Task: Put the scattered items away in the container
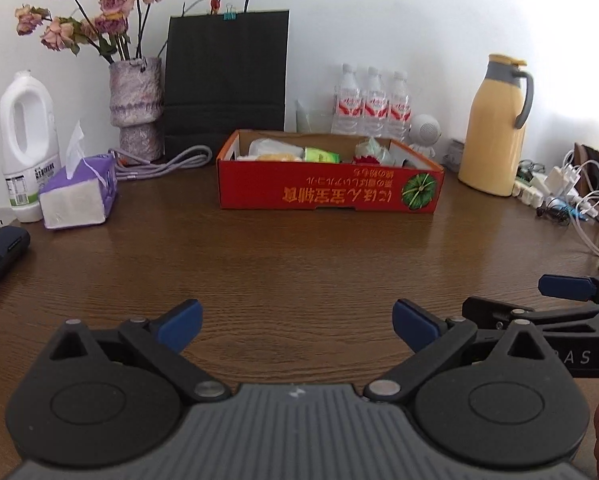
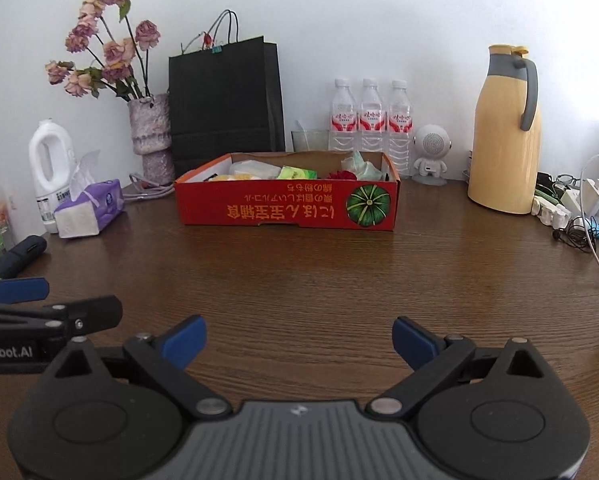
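The red cardboard box [image 1: 327, 188], printed with a green pumpkin and upside-down lettering, sat on the brown wooden surface [image 1: 299, 264], and everything here is placed from it. Inside it lay the gathered items: a white packet [image 1: 273, 147] at its left end, a green packet [image 1: 320, 155] near the middle, and a crumpled pale-green wrapper [image 1: 373, 151] over something red toward its right end. A yellowish item showed low beside the white packet, too hidden to name.

In front of the box the surface was bare wood right up to the grippers, with nothing loose on it. The things left of the box, a purple tissue pack [image 1: 79, 194], a white jug [image 1: 27, 144] and a vase of dried roses [image 1: 135, 108], and those behind and right of it, three water bottles [image 1: 373, 100], a small white speaker [image 1: 425, 130] and a yellow thermos jug [image 1: 495, 128], looked like standing room furniture rather than scattered items.

The left gripper [image 1: 297, 324] and the right gripper [image 2: 299, 342] both hung well in front of the box, side by side, jaws spread wide with nothing between them.

By that reading the tidying looked finished, or nearly so; whether anything small stayed outside the views cannot be told.
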Available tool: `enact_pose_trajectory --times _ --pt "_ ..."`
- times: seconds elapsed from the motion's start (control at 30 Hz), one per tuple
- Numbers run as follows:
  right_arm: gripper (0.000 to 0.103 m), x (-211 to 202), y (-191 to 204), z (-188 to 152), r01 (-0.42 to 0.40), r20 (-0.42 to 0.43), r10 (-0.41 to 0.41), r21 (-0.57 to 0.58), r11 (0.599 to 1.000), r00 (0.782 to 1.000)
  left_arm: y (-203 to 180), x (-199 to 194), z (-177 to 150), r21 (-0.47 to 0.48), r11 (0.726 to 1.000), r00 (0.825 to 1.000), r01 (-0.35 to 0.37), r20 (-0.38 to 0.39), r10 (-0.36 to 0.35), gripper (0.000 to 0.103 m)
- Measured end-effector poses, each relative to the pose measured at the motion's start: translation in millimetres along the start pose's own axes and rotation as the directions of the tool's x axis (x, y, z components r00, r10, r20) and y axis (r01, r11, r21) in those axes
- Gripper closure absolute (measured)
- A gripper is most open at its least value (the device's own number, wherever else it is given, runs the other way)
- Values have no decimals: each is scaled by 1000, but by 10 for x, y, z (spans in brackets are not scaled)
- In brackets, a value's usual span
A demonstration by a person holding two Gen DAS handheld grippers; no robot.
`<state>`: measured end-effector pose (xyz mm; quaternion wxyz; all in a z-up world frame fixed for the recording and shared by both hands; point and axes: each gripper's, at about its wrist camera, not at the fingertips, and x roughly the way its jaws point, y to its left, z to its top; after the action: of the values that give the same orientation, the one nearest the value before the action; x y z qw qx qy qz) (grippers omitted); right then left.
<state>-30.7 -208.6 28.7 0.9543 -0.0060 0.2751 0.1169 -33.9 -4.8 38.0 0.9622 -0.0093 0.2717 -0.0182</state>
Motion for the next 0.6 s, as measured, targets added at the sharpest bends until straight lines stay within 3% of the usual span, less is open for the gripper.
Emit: enact_pose_trajectory --times 0.17,0.37,0.6 --pt "3 421 -53 27 29 -79 -28 10 1000 996 74 430 20 -7 999 996 -37 -85 36 0" --pt "3 575 -67 48 34 -102 -34 -5 999 994 159 659 -6 -17 999 986 -45 -160 42 0" --pt "2 694 -85 93 56 -144 -58 -16 998 988 101 733 -1 18 998 987 -61 -150 63 0"
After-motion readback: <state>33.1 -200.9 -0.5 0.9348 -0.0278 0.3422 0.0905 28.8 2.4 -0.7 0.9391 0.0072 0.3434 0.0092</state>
